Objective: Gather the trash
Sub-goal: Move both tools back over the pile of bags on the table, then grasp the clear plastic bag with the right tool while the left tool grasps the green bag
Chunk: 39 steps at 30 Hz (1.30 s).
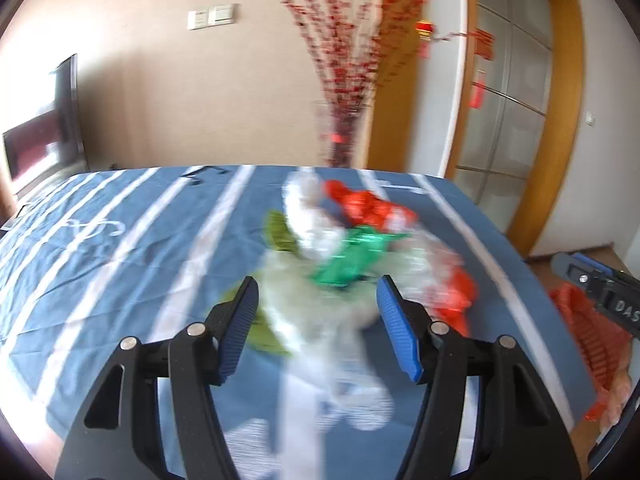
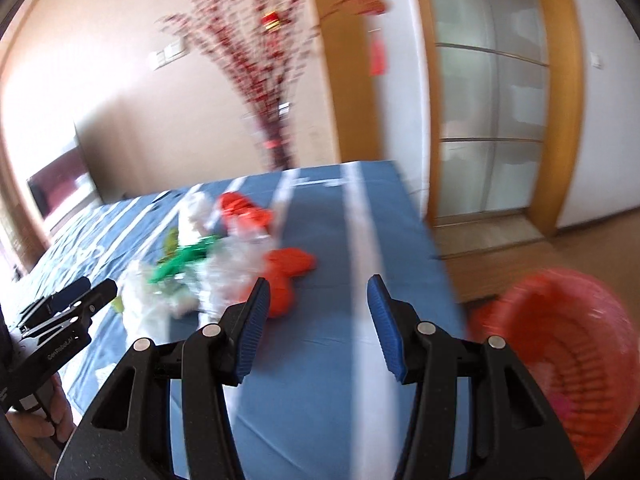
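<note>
Lettering is scarce: "DAS" shows in pale characters on the black body of the right tool (image 1: 612,300) at the left view's right edge, cut off there, and a faint word runs along the left tool (image 2: 80,296) in the right view, too blurred to read surely.

Nearest in the left view, the left tool (image 1: 318,312) hangs with its blue ribbed fingers (image 1: 244,320) spread wide over the pile, pinching nothing. The right tool (image 2: 316,308) is likewise spread, empty, above bare cloth beside a white stripe.

Beyond them lies the trash on a worktop covered by a blue cloth with white stripes (image 1: 100,248): a motion-blurred heap of crumpled white plastic wrap (image 1: 320,308), a shiny green foil wrapper (image 1: 348,264) on top, olive-green scraps (image 1: 276,232) at its left, and orange-red crumpled wrappers (image 1: 368,208) at the far and right sides. The right view shows one orange-red crumpled wrapper (image 2: 288,268) just beside its left finger.

Only the right view shows the round red-pink slatted plastic basket (image 2: 560,356) fully, low beside the worktop's right edge; the left view catches just a slice (image 1: 588,328).

Farthest stand a vase of red-blossom branches (image 1: 344,80), a wall switch plate (image 1: 212,16), and a wood-framed glass door (image 2: 488,96).
</note>
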Each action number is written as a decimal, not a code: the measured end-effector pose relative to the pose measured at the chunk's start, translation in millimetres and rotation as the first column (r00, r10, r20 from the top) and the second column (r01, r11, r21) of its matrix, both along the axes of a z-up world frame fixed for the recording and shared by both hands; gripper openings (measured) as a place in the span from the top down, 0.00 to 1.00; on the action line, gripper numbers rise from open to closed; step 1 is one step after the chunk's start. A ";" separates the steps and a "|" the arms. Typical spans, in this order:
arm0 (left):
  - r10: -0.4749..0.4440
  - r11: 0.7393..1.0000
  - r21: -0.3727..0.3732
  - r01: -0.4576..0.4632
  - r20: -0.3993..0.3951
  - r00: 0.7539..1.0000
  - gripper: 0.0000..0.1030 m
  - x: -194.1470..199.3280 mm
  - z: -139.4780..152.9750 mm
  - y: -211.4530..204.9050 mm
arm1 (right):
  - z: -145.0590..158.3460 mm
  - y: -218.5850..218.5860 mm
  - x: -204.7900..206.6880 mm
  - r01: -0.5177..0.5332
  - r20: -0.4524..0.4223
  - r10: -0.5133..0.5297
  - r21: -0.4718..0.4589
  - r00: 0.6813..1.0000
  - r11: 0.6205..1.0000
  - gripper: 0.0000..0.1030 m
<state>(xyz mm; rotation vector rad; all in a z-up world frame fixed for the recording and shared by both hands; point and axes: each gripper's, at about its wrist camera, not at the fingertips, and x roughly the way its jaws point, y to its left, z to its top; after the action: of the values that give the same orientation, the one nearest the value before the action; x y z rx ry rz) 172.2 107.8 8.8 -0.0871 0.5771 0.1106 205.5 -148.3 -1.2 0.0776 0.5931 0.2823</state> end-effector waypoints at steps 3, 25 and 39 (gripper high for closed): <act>0.043 0.999 -0.019 -0.043 -0.009 0.999 0.41 -0.6 -3.8 24.7 | -7.2 31.3 16.6 -0.054 -0.019 0.054 -0.009 0.998 0.998 0.52; 0.067 0.991 -0.115 -0.073 -0.050 0.996 0.41 10.2 -23.6 64.7 | -39.0 87.1 47.5 -0.114 -0.092 0.108 -0.073 0.990 0.991 0.92; -0.101 0.991 -0.089 0.095 -0.070 0.992 0.41 58.2 -11.5 -8.2 | 11.0 0.8 22.4 0.040 0.043 -0.043 0.057 0.998 0.998 0.93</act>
<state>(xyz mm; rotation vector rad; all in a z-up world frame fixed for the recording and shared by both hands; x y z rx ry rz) 230.4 99.6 -2.8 -0.1378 0.6595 -0.0068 227.9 -147.5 9.8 0.1372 0.5388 0.2598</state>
